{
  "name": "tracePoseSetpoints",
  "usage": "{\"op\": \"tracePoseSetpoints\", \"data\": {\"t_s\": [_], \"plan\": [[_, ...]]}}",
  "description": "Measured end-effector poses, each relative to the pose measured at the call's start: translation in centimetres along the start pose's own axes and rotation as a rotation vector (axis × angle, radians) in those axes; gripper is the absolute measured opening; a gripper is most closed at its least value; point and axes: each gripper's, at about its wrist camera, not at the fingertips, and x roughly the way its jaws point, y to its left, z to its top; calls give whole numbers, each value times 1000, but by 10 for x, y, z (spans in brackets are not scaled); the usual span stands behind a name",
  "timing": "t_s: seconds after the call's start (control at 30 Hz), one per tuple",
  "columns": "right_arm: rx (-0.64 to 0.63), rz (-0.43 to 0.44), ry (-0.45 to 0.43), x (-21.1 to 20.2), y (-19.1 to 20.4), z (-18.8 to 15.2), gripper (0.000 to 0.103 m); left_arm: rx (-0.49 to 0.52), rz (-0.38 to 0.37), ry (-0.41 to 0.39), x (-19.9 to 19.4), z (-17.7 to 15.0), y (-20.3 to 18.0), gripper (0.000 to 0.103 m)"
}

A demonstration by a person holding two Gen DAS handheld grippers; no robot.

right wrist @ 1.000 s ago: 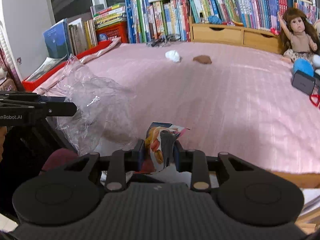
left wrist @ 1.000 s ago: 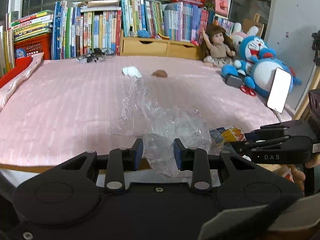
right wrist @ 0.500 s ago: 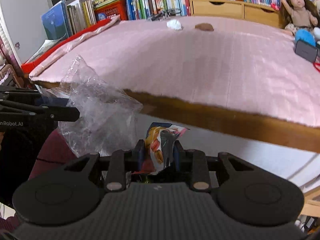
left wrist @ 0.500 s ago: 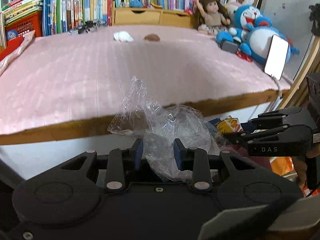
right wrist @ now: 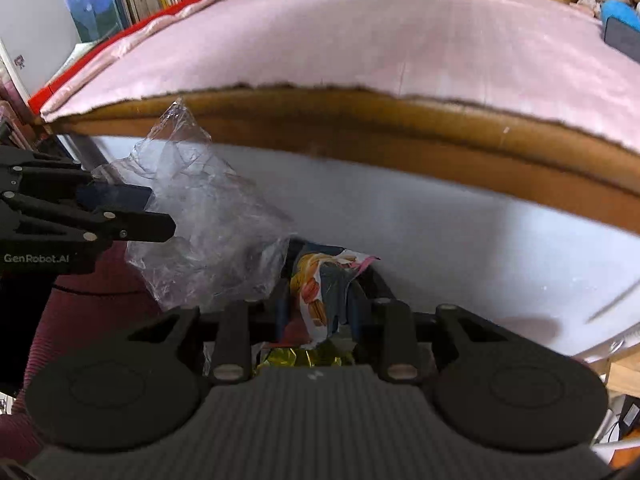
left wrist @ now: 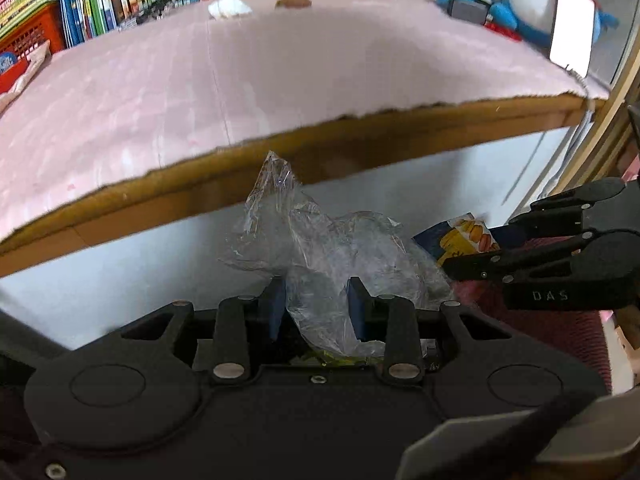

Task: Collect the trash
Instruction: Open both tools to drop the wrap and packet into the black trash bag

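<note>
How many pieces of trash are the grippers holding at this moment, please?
2: a clear plastic bag in the left gripper, and a printed snack wrapper in the right gripper.

Crumpled clear plastic wrap [left wrist: 320, 252] bunched between the left gripper's [left wrist: 316, 308] blue fingers, one peak sticking up, held below the bed's wooden edge. Printed snack wrapper [right wrist: 320, 292] (macaron pictures, dark blue and pink) folded and pinched upright between the right gripper's [right wrist: 318, 312] fingers, just beside the plastic and touching it. Far back on the pink bed cover: a white crumpled wad [left wrist: 228, 7] and a brown lump [left wrist: 295, 1], near each other, apart.
</note>
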Motion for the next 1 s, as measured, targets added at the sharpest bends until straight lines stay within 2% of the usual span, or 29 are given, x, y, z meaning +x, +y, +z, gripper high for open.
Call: {"op": "tracePoseSetpoints", "data": {"t_s": [0.37,0.47,0.6,1.0], "plan": [[31,-2,76,44,1,-14,35,-15,53,113,52,-15,3,32],[30,-4,96,52,1,-16,32,-1,74,131,63,-18,2,32],[50,-4,113,62,-1,-14,32,-24,79,164,76,-20,2,32],[70,11,138,71,3,-6,33,-1,86,194,82,-17,-2,37]]}}
